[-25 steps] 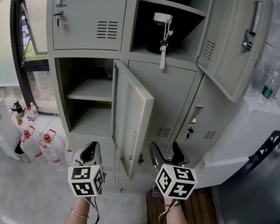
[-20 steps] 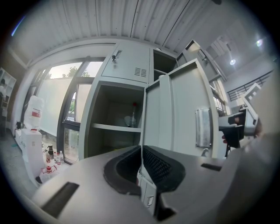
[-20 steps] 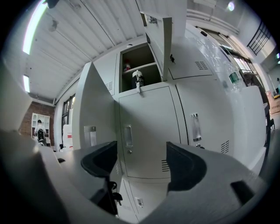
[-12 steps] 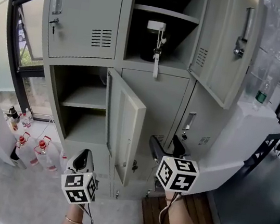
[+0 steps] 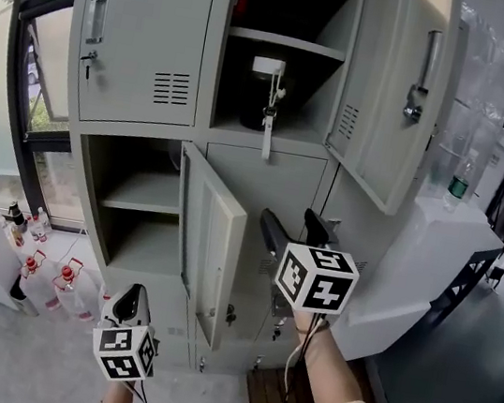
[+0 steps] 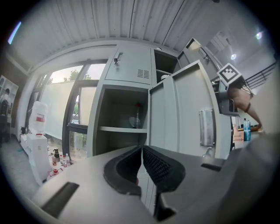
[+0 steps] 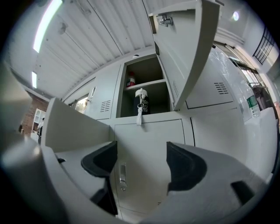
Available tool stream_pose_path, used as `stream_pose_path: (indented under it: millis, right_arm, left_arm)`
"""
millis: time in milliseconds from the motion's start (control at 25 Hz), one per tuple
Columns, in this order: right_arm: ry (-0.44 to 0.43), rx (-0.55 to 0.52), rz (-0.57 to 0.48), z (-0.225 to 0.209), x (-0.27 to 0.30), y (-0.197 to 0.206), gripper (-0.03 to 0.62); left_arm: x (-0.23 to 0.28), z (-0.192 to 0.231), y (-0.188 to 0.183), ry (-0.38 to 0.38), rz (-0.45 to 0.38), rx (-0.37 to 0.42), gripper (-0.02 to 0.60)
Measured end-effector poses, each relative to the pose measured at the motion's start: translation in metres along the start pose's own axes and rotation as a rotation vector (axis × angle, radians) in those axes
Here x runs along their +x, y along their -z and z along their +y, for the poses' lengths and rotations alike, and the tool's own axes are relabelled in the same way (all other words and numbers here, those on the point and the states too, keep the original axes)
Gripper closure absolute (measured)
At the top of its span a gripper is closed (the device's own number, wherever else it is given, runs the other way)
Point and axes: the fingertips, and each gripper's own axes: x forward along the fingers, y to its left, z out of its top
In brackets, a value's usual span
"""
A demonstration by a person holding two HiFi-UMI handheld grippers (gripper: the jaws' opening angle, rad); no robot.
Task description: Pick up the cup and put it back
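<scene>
The cup [image 5: 261, 93] is a dark flask with a white lid and a hanging white strap. It stands on the floor of the open upper locker, under a shelf. In the right gripper view the cup [image 7: 141, 103] sits high and far ahead, above the jaws. My right gripper [image 5: 291, 223] is raised in front of the closed locker door below that compartment, well under the cup. It is open, with nothing between its pads [image 7: 142, 162]. My left gripper [image 5: 133, 298] hangs low at the left, near the open lower locker. Its black pads [image 6: 142, 153] meet, with nothing in them.
The upper locker door [image 5: 387, 94] swings out to the right. The lower locker door [image 5: 212, 242] juts toward me between the grippers. Red-capped bottles [image 5: 32, 270] stand on the floor at the left. A white cabinet [image 5: 437, 258] with a water bottle [image 5: 461, 182] is on the right.
My right gripper has risen and moved closer to the lockers. My left gripper has sunk lower in the head view. The head view has tilted upward.
</scene>
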Motion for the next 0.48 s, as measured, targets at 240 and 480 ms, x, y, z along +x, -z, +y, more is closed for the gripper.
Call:
stream_pose_path:
  millis: [240, 480]
  right_arm:
    - [-0.022, -0.012, -0.029, 0.001, 0.021, -0.036, 0.252]
    - [-0.052, -0.031, -0.034, 0.011, 0.045, -0.064, 0.246]
  left_arm:
    - [-0.004, 0.011, 0.002, -0.023, 0.006, -0.014, 0.565]
    - [-0.002, 0.011, 0.003, -0.030, 0.000, -0.020, 0.565]
